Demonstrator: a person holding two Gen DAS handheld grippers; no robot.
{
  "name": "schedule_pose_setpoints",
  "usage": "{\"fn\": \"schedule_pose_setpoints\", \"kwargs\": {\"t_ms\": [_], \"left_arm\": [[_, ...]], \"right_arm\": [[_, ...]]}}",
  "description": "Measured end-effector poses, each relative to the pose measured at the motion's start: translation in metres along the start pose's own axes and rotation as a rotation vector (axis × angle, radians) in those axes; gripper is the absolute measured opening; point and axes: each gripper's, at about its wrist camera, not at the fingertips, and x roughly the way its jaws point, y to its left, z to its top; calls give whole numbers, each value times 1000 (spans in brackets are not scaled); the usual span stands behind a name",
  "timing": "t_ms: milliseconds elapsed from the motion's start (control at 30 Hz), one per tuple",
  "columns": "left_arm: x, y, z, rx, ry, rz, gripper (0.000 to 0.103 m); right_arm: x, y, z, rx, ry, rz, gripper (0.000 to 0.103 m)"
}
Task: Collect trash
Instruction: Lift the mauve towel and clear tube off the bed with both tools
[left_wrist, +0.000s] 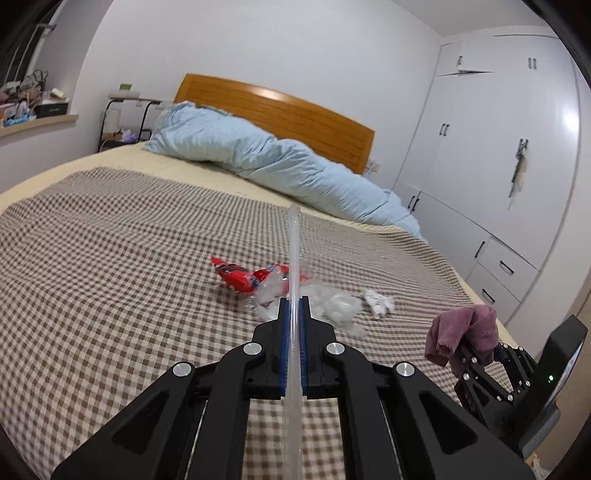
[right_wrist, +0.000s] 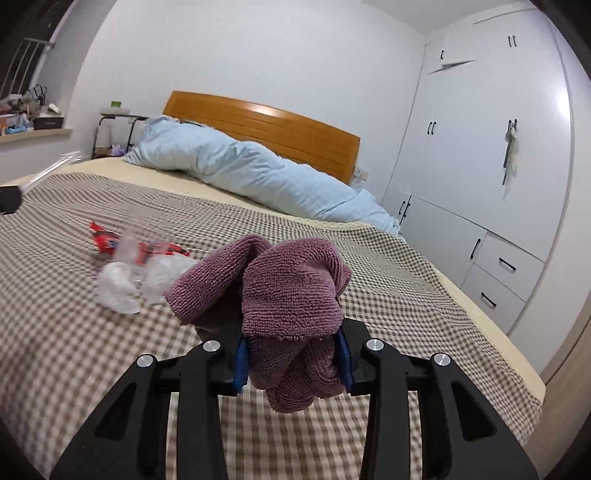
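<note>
My left gripper (left_wrist: 294, 306) is shut on a clear plastic straw (left_wrist: 294, 251) that sticks out forward over the checked bedspread (left_wrist: 110, 258). Just beyond its tips lie a red snack wrapper (left_wrist: 240, 277), crumpled clear plastic (left_wrist: 332, 306) and a white tissue wad (left_wrist: 377, 302). My right gripper (right_wrist: 293, 347) is shut on a bunched purple cloth (right_wrist: 288, 288), held above the bed to the right of the litter. The red wrapper (right_wrist: 105, 238) and clear plastic (right_wrist: 122, 284) show at its left. The tissue is hidden there.
A light blue duvet (left_wrist: 266, 162) lies heaped along the wooden headboard (left_wrist: 280, 110). White wardrobes with drawers (right_wrist: 491, 184) line the right wall beside the bed's edge. A black side table (left_wrist: 125, 118) and a cluttered shelf (left_wrist: 33, 110) stand at the far left.
</note>
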Motion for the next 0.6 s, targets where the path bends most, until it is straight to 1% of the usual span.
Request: {"fn": "schedule_pose_setpoints", "kwargs": {"t_ms": [333,600], "left_arm": [[-70,-34,-3,71,-36,-52,2],[-133,-54,-15,134,-58,-91,2]], "right_arm": [[-80,-8,4,30,-46,48,37],[-147,-9,-4,64,-67,114,37]]}}
